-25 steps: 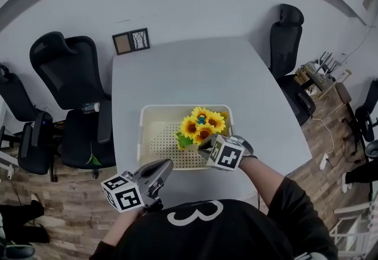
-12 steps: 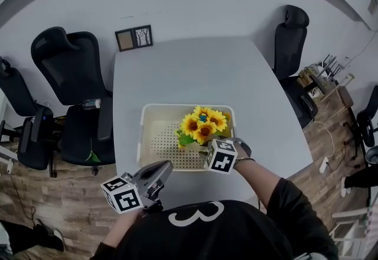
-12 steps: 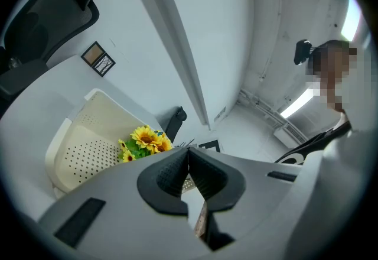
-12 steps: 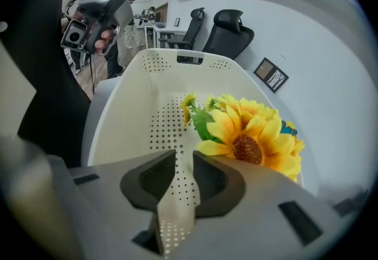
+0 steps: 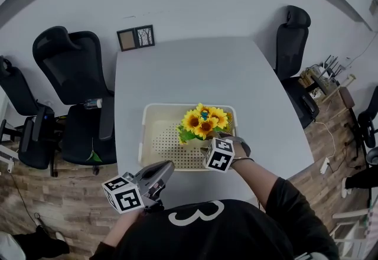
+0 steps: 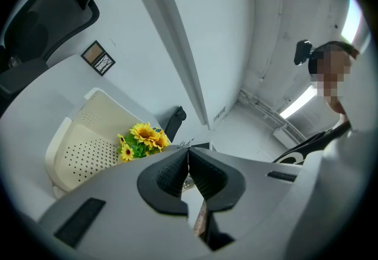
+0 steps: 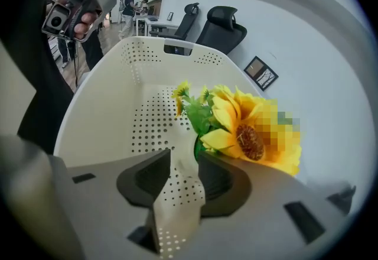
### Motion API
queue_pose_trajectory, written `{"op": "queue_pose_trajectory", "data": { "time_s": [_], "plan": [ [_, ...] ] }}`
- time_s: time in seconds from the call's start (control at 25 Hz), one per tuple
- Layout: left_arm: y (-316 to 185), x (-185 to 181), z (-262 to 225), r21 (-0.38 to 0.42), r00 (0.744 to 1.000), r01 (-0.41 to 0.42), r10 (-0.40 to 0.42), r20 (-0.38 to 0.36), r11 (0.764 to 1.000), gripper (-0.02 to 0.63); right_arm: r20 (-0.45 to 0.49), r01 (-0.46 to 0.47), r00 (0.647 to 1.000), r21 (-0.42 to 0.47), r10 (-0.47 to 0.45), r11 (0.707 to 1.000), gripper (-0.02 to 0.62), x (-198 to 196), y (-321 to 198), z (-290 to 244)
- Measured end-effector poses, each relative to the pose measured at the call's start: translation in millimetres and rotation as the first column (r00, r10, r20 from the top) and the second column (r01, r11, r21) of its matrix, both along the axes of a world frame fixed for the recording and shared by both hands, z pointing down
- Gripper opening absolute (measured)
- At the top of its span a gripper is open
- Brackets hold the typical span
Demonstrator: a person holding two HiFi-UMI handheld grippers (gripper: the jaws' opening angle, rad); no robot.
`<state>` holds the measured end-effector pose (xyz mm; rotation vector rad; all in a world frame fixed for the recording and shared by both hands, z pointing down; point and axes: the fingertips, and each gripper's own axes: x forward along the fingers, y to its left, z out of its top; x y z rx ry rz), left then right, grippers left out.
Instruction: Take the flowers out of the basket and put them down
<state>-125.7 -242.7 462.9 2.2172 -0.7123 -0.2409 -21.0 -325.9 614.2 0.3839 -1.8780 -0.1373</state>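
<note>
A bunch of yellow sunflowers (image 5: 204, 122) with green leaves stands in the right half of the cream perforated basket (image 5: 143, 129). My right gripper (image 5: 211, 144) points steeply down into the basket at the near side of the bunch. In the right gripper view its jaws (image 7: 183, 161) have just been opening and stand open. The basket floor (image 7: 147, 123) shows between them, and a green stem lies at the right jaw's inner edge below the flower heads (image 7: 248, 132). My left gripper (image 5: 167, 166) hovers level near the table's front edge, shut on nothing (image 6: 188, 155).
The basket sits near the front of a pale grey table (image 5: 195, 70). A small picture frame (image 5: 136, 38) lies at the table's far left corner. Black office chairs stand at the left (image 5: 71, 70) and at the right (image 5: 292, 34).
My right gripper has sunk lower into the basket, close against the near side of the flowers. The left gripper has stayed where it was.
</note>
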Motion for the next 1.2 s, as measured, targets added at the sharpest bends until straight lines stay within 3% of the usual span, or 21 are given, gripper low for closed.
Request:
{"op": "queue_pose_trajectory", "data": {
  "time_s": [0.4, 0.68, 0.8, 1.2],
  "plan": [
    [-3, -9, 5, -0.007, 1.0, 0.021, -0.021, 0.009, 1.0, 0.014, -0.055, 0.041, 0.998, 0.034, -0.039, 0.999, 0.155, -4, -11, 17],
    [-4, -14, 11, -0.032, 0.999, 0.034, -0.034, 0.009, 0.999, 0.013, -0.084, 0.106, 0.991, 0.002, -0.106, 0.994, 0.153, -8, -13, 21],
    [-4, -16, 14, -0.032, 0.999, 0.036, -0.036, 0.008, 0.999, 0.013, -0.061, 0.096, 0.993, -0.021, -0.097, 0.995, 0.107, -7, -16, 19],
    [-6, -25, 19, -0.036, 0.999, 0.041, -0.04, 0.01, 0.999, 0.014, -0.051, 0.111, 0.992, -0.017, -0.112, 0.994, 0.078, -12, -12, 16]
  ]
}}
